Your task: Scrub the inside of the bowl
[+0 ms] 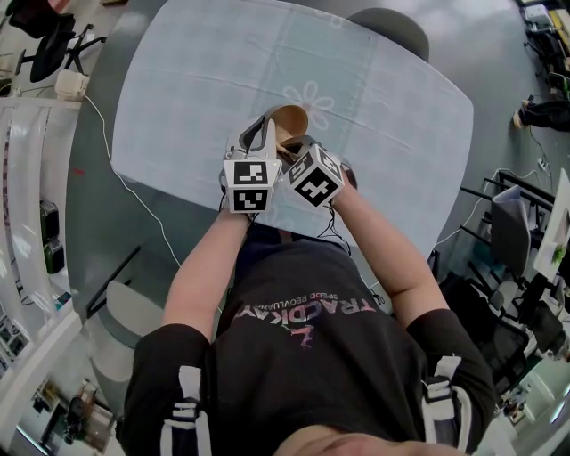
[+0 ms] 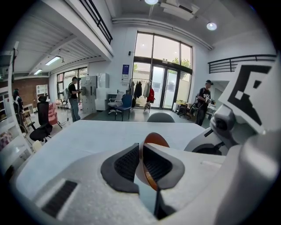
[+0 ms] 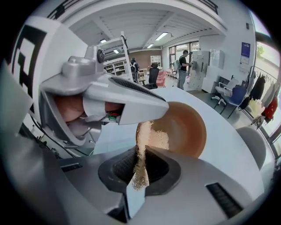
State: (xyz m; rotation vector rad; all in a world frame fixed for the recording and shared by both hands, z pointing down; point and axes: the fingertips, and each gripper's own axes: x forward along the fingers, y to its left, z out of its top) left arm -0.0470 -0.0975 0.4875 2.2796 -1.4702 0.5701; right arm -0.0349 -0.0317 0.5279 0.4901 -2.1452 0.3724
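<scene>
A brown bowl (image 1: 292, 116) is held tilted on its side above the near edge of the table (image 1: 196, 80). My left gripper (image 1: 263, 134) is shut on its rim: in the left gripper view the thin orange rim (image 2: 148, 173) runs between the dark pads (image 2: 127, 165). My right gripper (image 1: 298, 147) is beside it, shut on a beige fibrous scrubber (image 3: 151, 138). The scrubber's free end lies against the bowl's inside (image 3: 186, 127). In the right gripper view the left gripper's body (image 3: 118, 101) covers the bowl's near rim.
A pale cloth with a flower print (image 1: 312, 98) covers the table. A grey chair (image 1: 392, 27) stands at the far side. Shelving (image 1: 27, 178) lines the left and a white cable (image 1: 116, 169) trails over the floor. Two people (image 2: 74, 96) stand far off.
</scene>
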